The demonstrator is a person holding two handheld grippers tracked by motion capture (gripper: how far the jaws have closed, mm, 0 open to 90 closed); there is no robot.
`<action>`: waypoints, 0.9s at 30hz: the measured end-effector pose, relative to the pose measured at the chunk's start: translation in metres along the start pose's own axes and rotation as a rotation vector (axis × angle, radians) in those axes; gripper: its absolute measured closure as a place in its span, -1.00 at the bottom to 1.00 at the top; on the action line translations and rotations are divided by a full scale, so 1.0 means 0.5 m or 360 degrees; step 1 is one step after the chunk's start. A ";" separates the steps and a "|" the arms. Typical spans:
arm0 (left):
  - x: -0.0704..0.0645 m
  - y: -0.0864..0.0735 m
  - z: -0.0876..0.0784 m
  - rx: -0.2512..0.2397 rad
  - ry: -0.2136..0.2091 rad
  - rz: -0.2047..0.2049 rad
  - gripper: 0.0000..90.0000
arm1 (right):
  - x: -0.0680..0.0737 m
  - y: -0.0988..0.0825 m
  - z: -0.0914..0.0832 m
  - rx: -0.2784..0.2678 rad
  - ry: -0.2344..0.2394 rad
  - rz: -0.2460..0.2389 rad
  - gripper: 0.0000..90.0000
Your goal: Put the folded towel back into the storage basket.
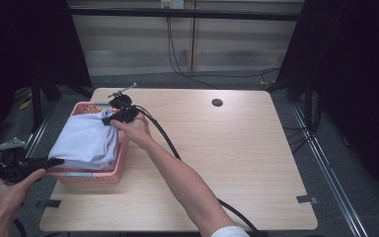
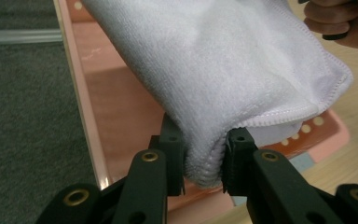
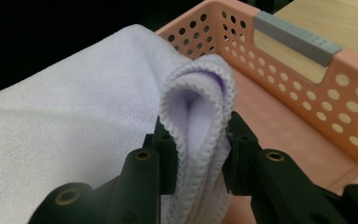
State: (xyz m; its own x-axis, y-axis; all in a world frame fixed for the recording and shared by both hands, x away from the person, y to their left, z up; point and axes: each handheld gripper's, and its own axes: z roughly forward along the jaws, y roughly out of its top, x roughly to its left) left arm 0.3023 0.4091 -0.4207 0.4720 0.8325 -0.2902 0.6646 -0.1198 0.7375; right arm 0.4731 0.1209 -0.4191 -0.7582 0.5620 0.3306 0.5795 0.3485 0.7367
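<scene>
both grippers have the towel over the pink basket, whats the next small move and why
Probably lower both ends together into the pink basket: the left gripper and right gripper each pinch a folded edge of the towel, which hangs just above it.

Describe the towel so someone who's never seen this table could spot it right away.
On the wooden table, find the pink perforated basket at its left edge. The towel lies folded over it, the only soft white cloth there, pinched at opposite ends by two black grippers.

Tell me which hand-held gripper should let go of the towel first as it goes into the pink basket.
Probably the right hand-held gripper: its end of the towel already hangs inside the basket near the floor. The left hand-held gripper grips its end at the near rim.
</scene>
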 end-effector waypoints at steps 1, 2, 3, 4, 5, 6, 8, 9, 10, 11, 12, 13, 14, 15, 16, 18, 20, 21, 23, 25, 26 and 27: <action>0.000 -0.001 0.004 0.0007 -0.0004 0.0004 0.64 | -0.003 -0.004 0.004 0.0010 -0.0003 -0.0009 0.56; -0.002 -0.002 0.009 0.0017 0.0002 -0.0001 0.63 | -0.004 -0.007 0.008 0.0015 -0.0014 -0.0014 0.56; -0.004 -0.001 0.014 0.0042 0.0020 0.0012 0.63 | -0.007 -0.011 0.010 0.0022 -0.0015 -0.0007 0.56; -0.004 0.000 0.018 0.0059 0.0036 0.0017 0.61 | -0.010 -0.014 0.013 0.0028 -0.0022 0.0007 0.55; -0.005 0.000 0.021 0.0073 0.0045 0.0027 0.55 | -0.013 -0.017 0.016 0.0021 -0.0030 0.0005 0.54; -0.008 0.001 0.024 0.0090 0.0093 0.0027 0.52 | -0.014 -0.020 0.018 0.0016 -0.0038 -0.0007 0.51; -0.011 0.001 0.025 0.0095 0.0102 0.0072 0.31 | -0.013 -0.023 0.024 0.0029 -0.0081 -0.0053 0.41; -0.013 0.001 0.026 0.0102 0.0132 0.0074 0.21 | -0.014 -0.023 0.027 0.0021 -0.0097 -0.0059 0.31; -0.015 0.002 0.025 0.0110 0.0149 0.0080 0.08 | -0.017 -0.022 0.031 0.0019 -0.0108 -0.0050 0.19; -0.018 0.002 0.024 0.0104 0.0131 0.0089 0.00 | -0.021 -0.021 0.031 0.0011 -0.0124 -0.0049 0.12; -0.021 0.003 0.022 0.0096 0.0139 0.0088 0.00 | -0.026 -0.020 0.032 0.0010 -0.0137 -0.0048 0.06; -0.024 0.004 0.020 0.0085 0.0141 0.0088 -0.06 | -0.030 -0.020 0.032 0.0010 -0.0133 -0.0042 0.05; -0.029 0.006 0.018 0.0067 0.0131 0.0092 -0.12 | -0.033 -0.020 0.030 0.0003 -0.0128 -0.0059 0.03; -0.034 0.009 0.016 0.0053 0.0135 0.0092 -0.14 | -0.035 -0.019 0.027 0.0003 -0.0126 -0.0063 -0.02; -0.036 0.012 0.014 0.0047 0.0127 0.0107 -0.19 | -0.036 -0.017 0.022 0.0004 -0.0133 -0.0066 -0.04; -0.045 0.016 0.012 0.0018 0.0118 0.0104 -0.19 | -0.038 -0.014 0.010 -0.0012 -0.0129 -0.0094 -0.05; -0.057 0.018 0.015 -0.0005 0.0102 0.0106 -0.16 | -0.038 -0.013 -0.016 -0.0056 -0.0091 -0.0108 -0.05; -0.064 0.019 0.016 -0.0007 0.0106 0.0105 -0.15 | -0.038 -0.014 -0.026 -0.0065 -0.0084 -0.0120 -0.05; -0.080 0.019 0.022 -0.0041 0.0090 0.0081 -0.17 | -0.039 -0.020 -0.055 -0.0079 -0.0051 -0.0157 -0.06; -0.099 0.023 0.027 -0.0069 0.0171 0.0037 -0.17 | -0.043 -0.032 -0.085 -0.0099 -0.0030 -0.0178 -0.05; -0.109 0.025 0.031 -0.0082 0.0162 0.0022 -0.18 | -0.045 -0.038 -0.100 -0.0105 -0.0024 -0.0182 -0.06; -0.118 0.027 0.035 -0.0096 0.0130 0.0032 -0.19 | -0.048 -0.044 -0.114 -0.0118 -0.0023 -0.0192 -0.06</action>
State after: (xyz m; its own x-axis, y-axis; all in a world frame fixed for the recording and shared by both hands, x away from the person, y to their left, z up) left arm 0.2933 0.3488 -0.4042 0.4345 0.8718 -0.2263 0.6184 -0.1061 0.7786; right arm 0.4616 0.0570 -0.4094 -0.8164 0.5304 0.2286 0.4602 0.3583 0.8123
